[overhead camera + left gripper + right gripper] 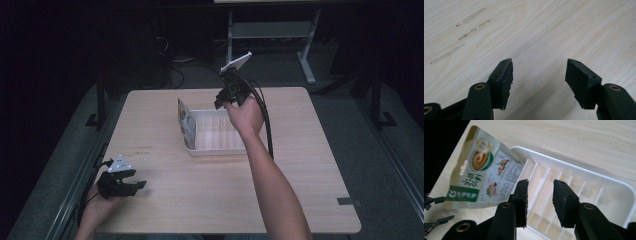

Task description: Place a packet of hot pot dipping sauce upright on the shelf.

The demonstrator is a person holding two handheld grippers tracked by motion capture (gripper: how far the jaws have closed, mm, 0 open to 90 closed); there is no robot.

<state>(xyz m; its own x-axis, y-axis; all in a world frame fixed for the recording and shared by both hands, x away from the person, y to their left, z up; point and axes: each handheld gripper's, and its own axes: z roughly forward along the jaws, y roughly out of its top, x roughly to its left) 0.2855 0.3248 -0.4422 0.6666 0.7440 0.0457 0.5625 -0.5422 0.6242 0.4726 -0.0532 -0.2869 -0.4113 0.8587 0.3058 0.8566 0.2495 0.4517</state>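
Note:
A white ribbed tray (235, 149) sits in the middle of the wooden table. A printed food pouch (186, 122) stands upright at its left end, its green and white face (481, 170) toward the tray's slots (599, 192). My right gripper (222, 102) hangs over the tray's far side, a little above it. It is open, and only the tray floor is visible between its jaws (540, 186). Near the table's front left corner, my left gripper (131, 187) rests low over bare wood, open with nothing between its jaws (539, 62).
Faint smudge marks (461, 32) lie on the wood ahead of the left gripper. A black cable (265, 120) trails from the right gripper past the forearm. A grey tab (347, 201) sits at the front right edge. A metal desk frame (270, 30) stands beyond the table.

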